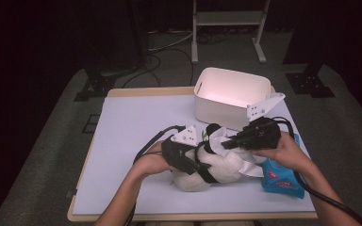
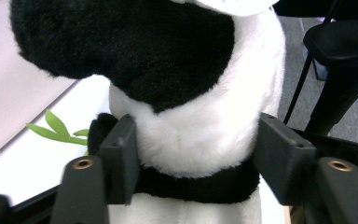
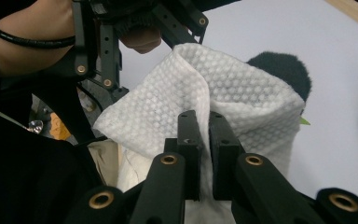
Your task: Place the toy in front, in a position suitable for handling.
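One black-and-white plush panda (image 1: 212,165) lies under a white dimpled wipe (image 3: 214,100).

White bin (image 1: 231,96), blue packet (image 1: 283,178), table (image 1: 132,117)

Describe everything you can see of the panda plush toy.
The panda plush toy is soft white fur with black patches, a black band round its body and a black ear; green leaves poke out beside it. It lies on the table's pale mat, near the person's edge. The left gripper straddles its body, pads against the fur on both sides. A white dimpled wipe, pinched by the right gripper, drapes over its upper part.
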